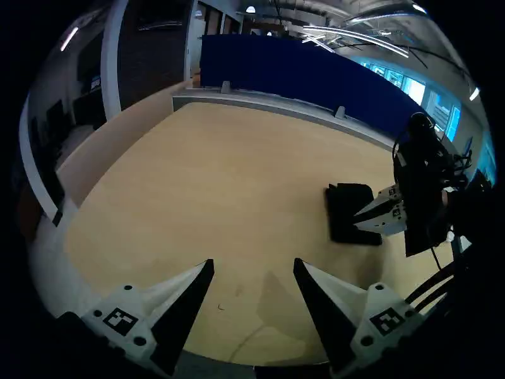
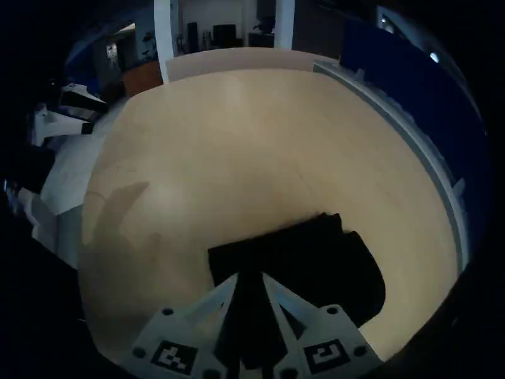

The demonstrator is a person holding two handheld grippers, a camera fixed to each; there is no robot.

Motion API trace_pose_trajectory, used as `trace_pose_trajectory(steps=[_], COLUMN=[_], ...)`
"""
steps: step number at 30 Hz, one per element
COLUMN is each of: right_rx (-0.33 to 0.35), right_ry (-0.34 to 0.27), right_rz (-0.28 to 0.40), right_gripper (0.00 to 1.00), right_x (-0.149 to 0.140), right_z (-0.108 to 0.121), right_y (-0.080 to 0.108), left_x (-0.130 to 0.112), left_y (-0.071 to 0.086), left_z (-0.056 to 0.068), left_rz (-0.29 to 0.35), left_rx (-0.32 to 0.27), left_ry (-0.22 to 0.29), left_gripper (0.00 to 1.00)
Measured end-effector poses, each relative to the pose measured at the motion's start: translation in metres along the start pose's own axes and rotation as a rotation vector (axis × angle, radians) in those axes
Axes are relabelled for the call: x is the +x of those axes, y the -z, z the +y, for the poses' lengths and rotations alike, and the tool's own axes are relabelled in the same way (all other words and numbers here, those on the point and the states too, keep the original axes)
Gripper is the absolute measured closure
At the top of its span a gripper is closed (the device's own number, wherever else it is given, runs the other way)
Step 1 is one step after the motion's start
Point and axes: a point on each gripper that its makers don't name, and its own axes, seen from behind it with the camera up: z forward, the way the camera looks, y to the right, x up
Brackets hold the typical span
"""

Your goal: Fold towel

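Both views are dim and cool-toned, the right gripper view the darker. Light comes from overhead: the ceiling strips (image 1: 353,35) flare white in the left gripper view, and the windows (image 1: 416,88) glow cyan at the far edge. The pale counter (image 1: 208,183) is the brightest surface, with a soft sheen across its middle. Faint, soft-edged shadows lie on it just ahead of the left tool (image 1: 252,261) and to the left of the right tool (image 2: 251,275). The black towel (image 2: 303,265) shows almost no surface detail, and its far edge looks slightly smeared. Fisheye distortion bows the blue partition (image 1: 303,72) and the counter's edges, and the rims fall into darkness.
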Motion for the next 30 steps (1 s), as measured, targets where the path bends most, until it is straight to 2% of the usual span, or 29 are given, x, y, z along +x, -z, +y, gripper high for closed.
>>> trace_pose_trajectory(steps=[2,6,7,10,14,21,30], right_rx=[-0.001,-0.012,-0.014,-0.022,-0.052,-0.085,-0.137], right_ry=[-0.001,-0.006,-0.007,-0.013,-0.044,-0.133,-0.204], right_rz=[0.005,0.01,0.013,0.023,0.034,0.047,0.021], right_gripper=[0.81,0.53,0.49,0.36,0.25,0.23,0.23], right_x=[0.001,0.0,0.0,0.001,0.0,-0.016,-0.053], right_z=[0.0,0.002,0.002,0.004,0.009,0.012,0.012], right_y=[0.001,0.005,0.006,0.011,0.018,0.031,0.05], left_x=[0.0,0.0,0.0,0.001,0.004,0.01,0.013], left_y=[-0.001,-0.002,-0.002,-0.003,-0.004,-0.006,-0.008], left_z=[0.0,0.001,0.001,0.002,0.004,0.008,0.014], left_rz=[0.0,0.0,0.0,0.0,0.001,0.005,0.005], left_rx=[0.001,0.002,0.002,0.001,0.0,-0.005,-0.015], left_ry=[-0.001,-0.003,-0.003,-0.005,-0.008,-0.016,-0.022], left_gripper=[0.07,0.06,0.06,0.07,0.06,0.07,0.06])
